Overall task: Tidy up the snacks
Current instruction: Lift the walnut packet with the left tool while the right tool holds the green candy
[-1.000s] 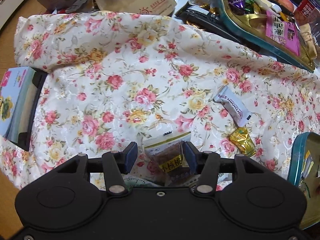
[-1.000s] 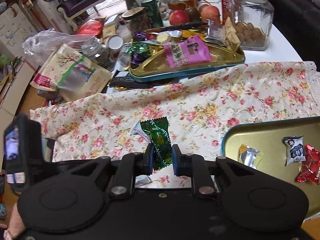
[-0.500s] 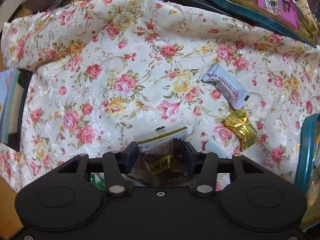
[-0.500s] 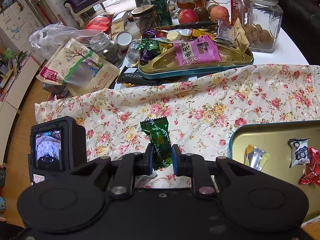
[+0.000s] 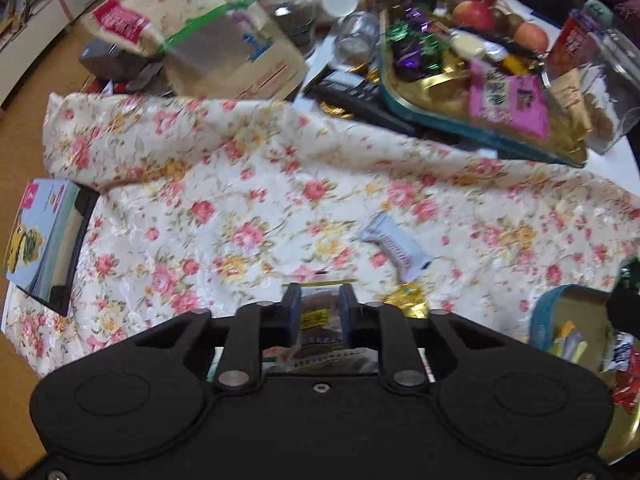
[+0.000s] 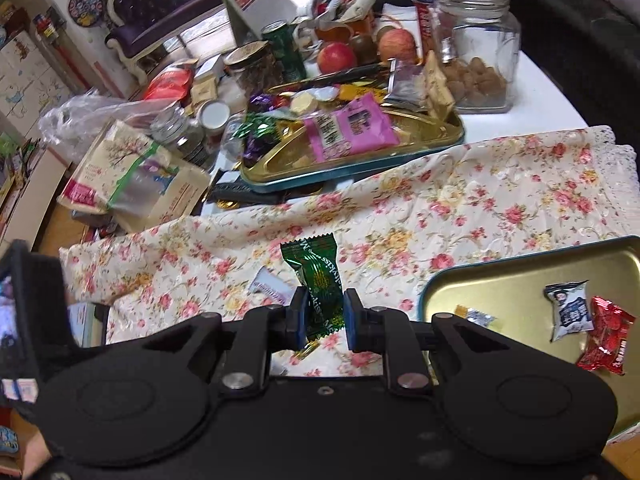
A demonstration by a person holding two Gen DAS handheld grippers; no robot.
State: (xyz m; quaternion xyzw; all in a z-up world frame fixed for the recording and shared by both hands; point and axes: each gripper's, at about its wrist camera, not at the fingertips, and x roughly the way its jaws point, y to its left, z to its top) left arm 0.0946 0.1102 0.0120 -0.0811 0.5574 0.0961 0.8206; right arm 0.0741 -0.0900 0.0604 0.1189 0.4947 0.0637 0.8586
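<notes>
In the left wrist view my left gripper (image 5: 320,312) has its jaws closing hard onto a brown walnut packet with a yellow label (image 5: 316,314), and the pads press on it above the floral cloth (image 5: 240,200). A white candy bar (image 5: 394,246) and a gold-wrapped candy (image 5: 406,300) lie on the cloth just beyond it. In the right wrist view my right gripper (image 6: 322,312) is shut on a green candy wrapper (image 6: 316,276), which stands upright between the pads. The gold tray with a teal rim (image 6: 500,272) sits to its right and holds several small packets.
A second gold tray (image 6: 360,172) heaped with snacks lies past the cloth. Around it stand a glass jar (image 6: 476,40), apples (image 6: 336,58), cans and a paper bag (image 6: 132,176). A flat box (image 5: 40,236) rests at the cloth's left edge.
The left jaws went from wide around the walnut packet to tight on it, and the gripper rose off the cloth. The right gripper drifted slightly with the green candy still clamped.
</notes>
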